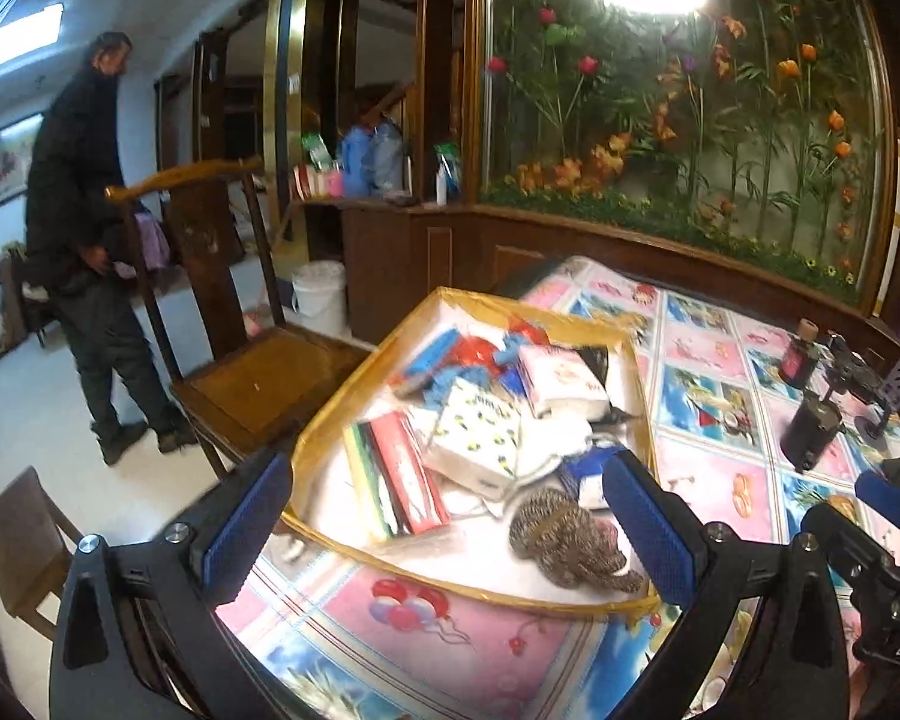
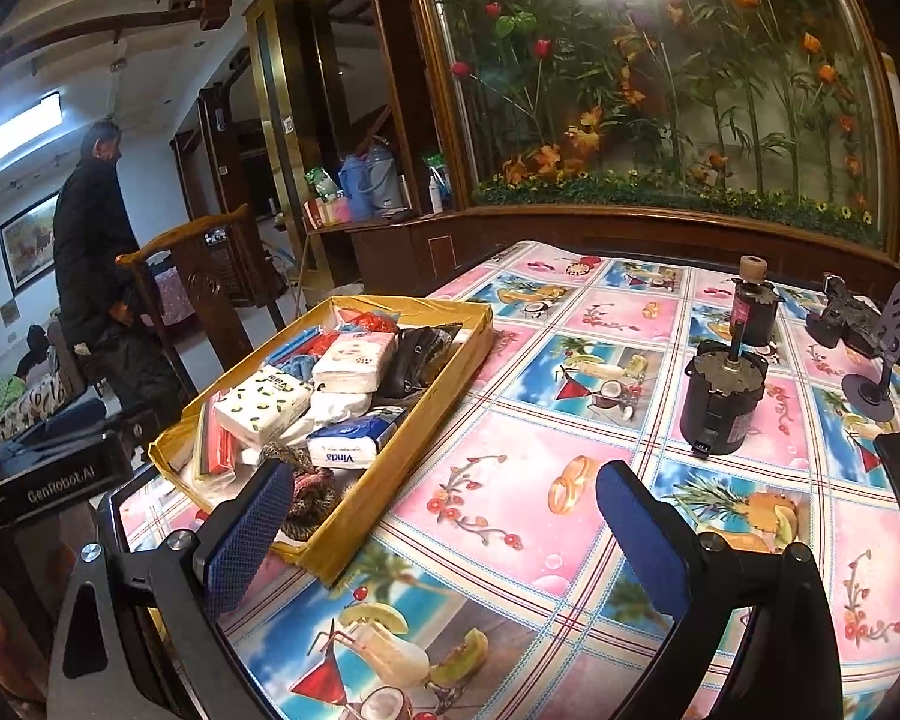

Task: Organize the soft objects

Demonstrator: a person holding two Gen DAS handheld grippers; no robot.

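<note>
Both the left gripper point(image 1: 450, 516) and right gripper point(image 2: 444, 528) hang spread and empty. The soft goods, tissue packs point(image 1: 474, 438) and a brown knitted piece point(image 1: 561, 540), fill the yellow-rimmed box point(image 2: 438, 420) at centre frame. It sits heaped near the table edge, so a careless nudge could spill it toward the wooden chair point(image 1: 258, 378).

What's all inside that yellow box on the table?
The yellow box holds soft goods: tissue packs, a blue Vinda pack, a brown knitted piece, red-striped packets and something dark. Whatever lies under the pile is covered.
</note>
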